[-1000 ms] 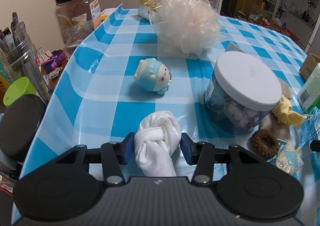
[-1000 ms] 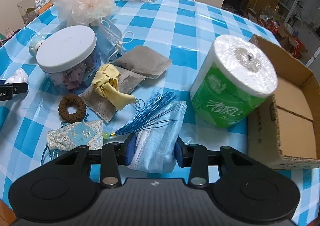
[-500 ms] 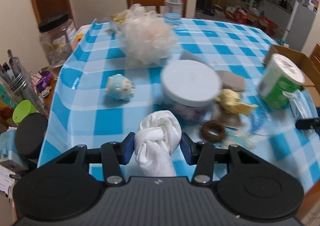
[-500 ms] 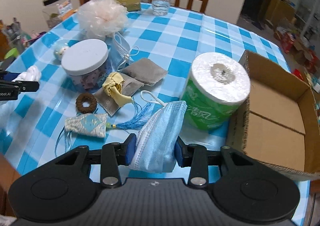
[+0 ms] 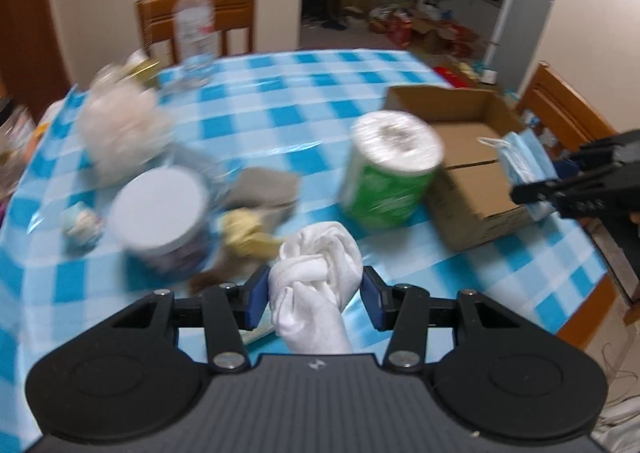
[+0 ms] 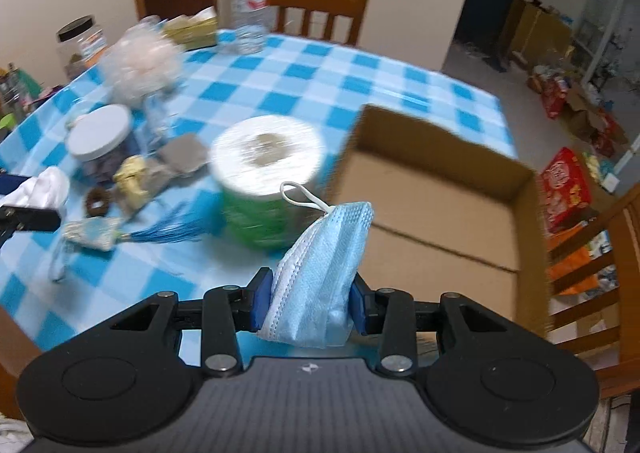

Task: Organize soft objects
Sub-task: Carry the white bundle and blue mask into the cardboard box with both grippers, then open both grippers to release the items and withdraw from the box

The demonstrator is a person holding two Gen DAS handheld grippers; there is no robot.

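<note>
My left gripper [image 5: 314,293] is shut on a knotted white cloth [image 5: 316,269], held above the near side of the checked table [image 5: 256,121]. My right gripper [image 6: 309,303] is shut on a folded blue face mask [image 6: 324,265], carried in the air in front of the open cardboard box [image 6: 432,209]. In the left wrist view the right gripper [image 5: 532,189] shows at the right edge with the mask [image 5: 520,161] over the box [image 5: 468,157]. In the right wrist view the left gripper's fingers [image 6: 28,217] with the white cloth [image 6: 44,189] show at the left edge.
On the table stand a green toilet roll [image 6: 268,181], a white-lidded jar [image 6: 100,137], a pale mesh puff [image 6: 140,65], a water bottle [image 6: 250,1], grey pouches [image 6: 180,153], a yellow cloth [image 6: 132,177], a brown hair tie [image 6: 98,203], a blue tassel pouch [image 6: 92,233] and a small blue plush [image 5: 80,223]. Wooden chairs [image 6: 320,1] stand around.
Both grippers have risen off the table and swung right toward the cardboard box, each carrying its item. The mask now hangs clear of the tablecloth; the white cloth is lifted too.
</note>
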